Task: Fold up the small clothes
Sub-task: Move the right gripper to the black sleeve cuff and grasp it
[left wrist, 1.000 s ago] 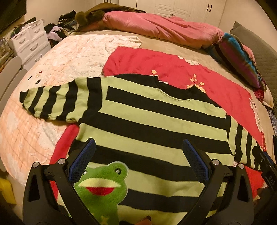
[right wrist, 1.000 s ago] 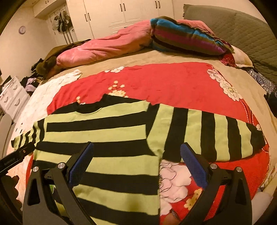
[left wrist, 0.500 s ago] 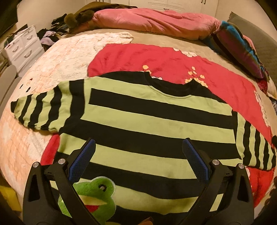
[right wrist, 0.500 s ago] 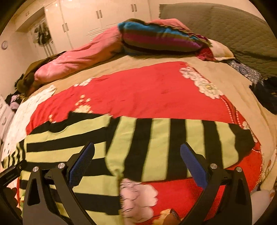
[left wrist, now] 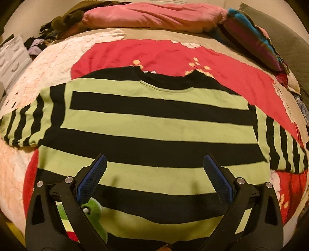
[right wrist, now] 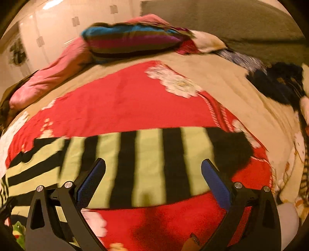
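While the striped sweater (left wrist: 154, 123) lies flat, unfolded, on the red blanket (right wrist: 135, 100), left gripper (left wrist: 154, 166) and right gripper (right wrist: 153, 168) hover spread wide, empty. Step: pre-fold approach. Next probably: right gripper pinches the sleeve (right wrist: 154, 164), carries it inward.

A home bedroom: a bed (left wrist: 58, 63) with pink duvet (left wrist: 154, 15), pillows (right wrist: 135, 40), white wardrobes (right wrist: 58, 29).

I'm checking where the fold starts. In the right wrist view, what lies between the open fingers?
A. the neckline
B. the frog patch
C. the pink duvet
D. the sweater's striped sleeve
D: in the right wrist view the right gripper is open over the striped sleeve of the sweater, which lies flat on the red blanket with nothing grasped.
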The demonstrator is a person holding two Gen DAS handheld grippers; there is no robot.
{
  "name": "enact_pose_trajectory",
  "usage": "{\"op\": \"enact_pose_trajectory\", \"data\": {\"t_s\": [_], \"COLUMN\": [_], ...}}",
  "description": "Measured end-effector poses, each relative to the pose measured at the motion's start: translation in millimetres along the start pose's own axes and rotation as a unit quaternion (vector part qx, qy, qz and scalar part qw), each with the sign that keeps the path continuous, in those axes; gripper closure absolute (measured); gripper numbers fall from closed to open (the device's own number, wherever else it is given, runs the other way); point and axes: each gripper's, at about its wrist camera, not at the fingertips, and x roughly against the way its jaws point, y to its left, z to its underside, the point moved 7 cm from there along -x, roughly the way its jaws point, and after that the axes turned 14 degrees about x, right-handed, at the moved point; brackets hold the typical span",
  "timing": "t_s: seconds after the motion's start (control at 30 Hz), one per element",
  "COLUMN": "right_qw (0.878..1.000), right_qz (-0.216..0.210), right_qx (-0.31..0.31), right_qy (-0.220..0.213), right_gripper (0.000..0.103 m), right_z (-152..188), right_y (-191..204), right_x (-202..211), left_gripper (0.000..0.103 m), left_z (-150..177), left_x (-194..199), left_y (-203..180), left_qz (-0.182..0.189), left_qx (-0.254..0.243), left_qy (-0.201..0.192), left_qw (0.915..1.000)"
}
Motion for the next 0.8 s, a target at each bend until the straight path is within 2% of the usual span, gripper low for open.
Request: {"op": "enact_pose_trajectory", "data": {"t_s": [0.07, 0.1, 0.23, 0.37, 0.47, 0.63, 0.67, 0.7, 0.77, 0.8], "right_qw": [1.0, 0.998, 0.993, 0.986, 0.985, 0.986, 0.986, 0.987, 0.988, 0.989], "right_qz": [0.016, 0.035, 0.062, 0.064, 0.052, 0.027, 0.023, 0.016, 0.014, 0.007], "right_qx": [-0.024, -0.041, -0.096, -0.154, -0.158, -0.157, -0.158, -0.158, -0.148, -0.142], "right_qy": [0.006, 0.009, 0.013, 0.034, 0.042, 0.04, 0.04, 0.04, 0.036, 0.032], "right_gripper": [0.004, 0.004, 0.004, 0.004, 0.004, 0.005, 0.017, 0.04, 0.045, 0.055], "right_z": [7, 11, 21, 32, 33, 30, 28, 27, 22, 20], "right_y": [-23, -42, -92, -131, -138, -136, -136, -134, -130, -129], "right_x": [-6, -9, -20, -40, -54, -64, -65, -65, -62, -61], "left_gripper": [0.009, 0.009, 0.009, 0.009, 0.009, 0.009, 0.009, 0.009, 0.009, 0.009], "left_z": [5, 10, 21, 27, 32, 34, 34, 34, 34, 34], "left_x": [-3, -6, -16, -27, -37, -40, -39, -39, -38, -38], "left_y": [1, 2, 9, 17, 25, 25, 25, 26, 26, 26], "left_qz": [-0.009, -0.009, -0.013, -0.024, -0.04, -0.043, -0.041, -0.039, -0.037, -0.036], "left_qx": [-0.005, -0.008, -0.009, -0.013, -0.014, -0.017, -0.015, -0.013, -0.013, -0.012], "left_qy": [-0.005, -0.001, 0.014, 0.013, 0.021, 0.014, 0.014, 0.013, 0.012, 0.011], "left_qw": [0.9999, 0.9999, 0.9998, 0.9995, 0.9989, 0.9989, 0.9989, 0.9991, 0.9992, 0.9992]}}
